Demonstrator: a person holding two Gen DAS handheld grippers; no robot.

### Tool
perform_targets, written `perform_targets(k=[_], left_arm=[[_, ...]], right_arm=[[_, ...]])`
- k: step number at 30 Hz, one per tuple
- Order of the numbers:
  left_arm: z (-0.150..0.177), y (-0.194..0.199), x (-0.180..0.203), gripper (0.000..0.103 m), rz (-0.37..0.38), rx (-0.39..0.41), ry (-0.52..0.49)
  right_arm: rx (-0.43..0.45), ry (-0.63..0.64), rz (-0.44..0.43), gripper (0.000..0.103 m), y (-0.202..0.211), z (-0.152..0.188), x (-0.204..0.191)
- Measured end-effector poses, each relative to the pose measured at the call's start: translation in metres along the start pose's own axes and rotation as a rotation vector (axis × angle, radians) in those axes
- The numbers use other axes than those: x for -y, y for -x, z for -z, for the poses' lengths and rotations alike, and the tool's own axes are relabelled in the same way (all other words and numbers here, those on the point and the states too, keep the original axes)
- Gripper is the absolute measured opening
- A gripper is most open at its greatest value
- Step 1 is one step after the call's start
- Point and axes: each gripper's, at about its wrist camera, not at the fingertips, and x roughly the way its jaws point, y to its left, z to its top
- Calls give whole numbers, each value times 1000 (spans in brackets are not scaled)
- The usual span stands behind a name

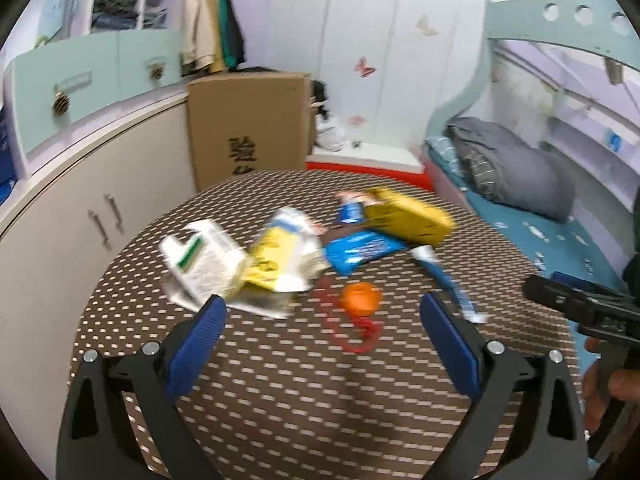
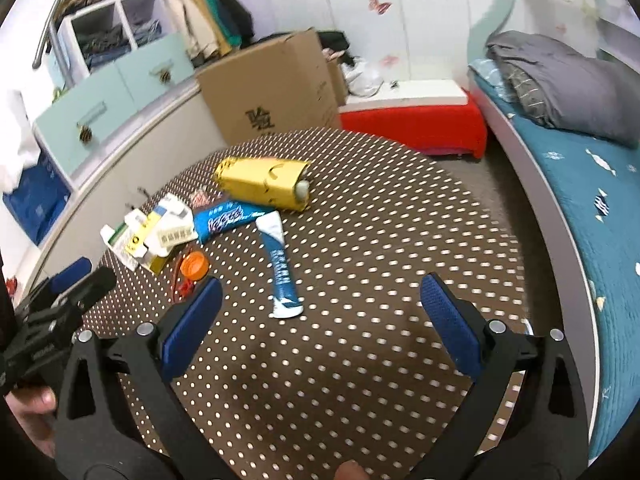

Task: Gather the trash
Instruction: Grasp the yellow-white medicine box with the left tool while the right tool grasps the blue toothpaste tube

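Trash lies on a brown dotted round table (image 1: 280, 380) (image 2: 380, 240): a yellow carton (image 1: 408, 216) (image 2: 264, 180), a blue wrapper (image 1: 362, 250) (image 2: 224, 218), a blue-and-white tube (image 1: 448, 280) (image 2: 282, 268), an orange cap (image 1: 360, 300) (image 2: 195, 266) on red netting, and crumpled white and yellow boxes (image 1: 208, 264) (image 2: 148, 240). My left gripper (image 1: 324, 308) hangs open above the table, just short of the orange cap. My right gripper (image 2: 320, 292) is open too, with the tube's end between and ahead of its fingers. Neither holds anything.
A cardboard box (image 1: 248, 128) (image 2: 276, 88) stands behind the table beside a curved cabinet (image 1: 80, 208). A red-and-white bench (image 2: 416, 120) and a bed with a grey blanket (image 2: 560, 80) are to the right. A hand (image 1: 608, 384) holds the other gripper at the right edge.
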Motion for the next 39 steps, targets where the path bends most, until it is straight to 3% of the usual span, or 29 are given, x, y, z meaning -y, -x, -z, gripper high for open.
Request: perform_targets(k=[5,10,15,24,26,29,31,34,35,38,39], left_arm=[[-5,-25,-27,95,-48,-20,12],[-11,-51,-29,95,-80,-60,-46],[-13,-64,-26,73,-75,-96,-85],[-11,-75,-20,71,-45,-130,-169],[-14,-85,-21,62,-29,-161,-167],[-19,-91,-23,56,-13,-169,-167],[-21,-93,-25,55,1,-170,-160],[-22,-92,-29,50,10,-170,-145],[-21,-89,-30,48,18,-171,-132],[-15,-81,-33,47,27,-166,-108],[-11,-77,-33,47,28,-165,-105]], right_arm=[[-36,27,-2,97,-23,-3,-8],[-66,58,7,97,-42,-7,-14],[-79,84,17,96,-52,-9,-20],[-85,87,7,96,-59,-10,-25],[-82,93,13,96,-61,-12,-27],[-88,117,28,95,-70,-14,-32],[-95,133,32,86,-77,-16,-36],[-97,160,50,56,-84,-19,-41],[-106,167,48,29,-86,-20,-43],[-116,178,31,15,-84,-16,-46],[-118,178,22,15,-82,-14,-46]])
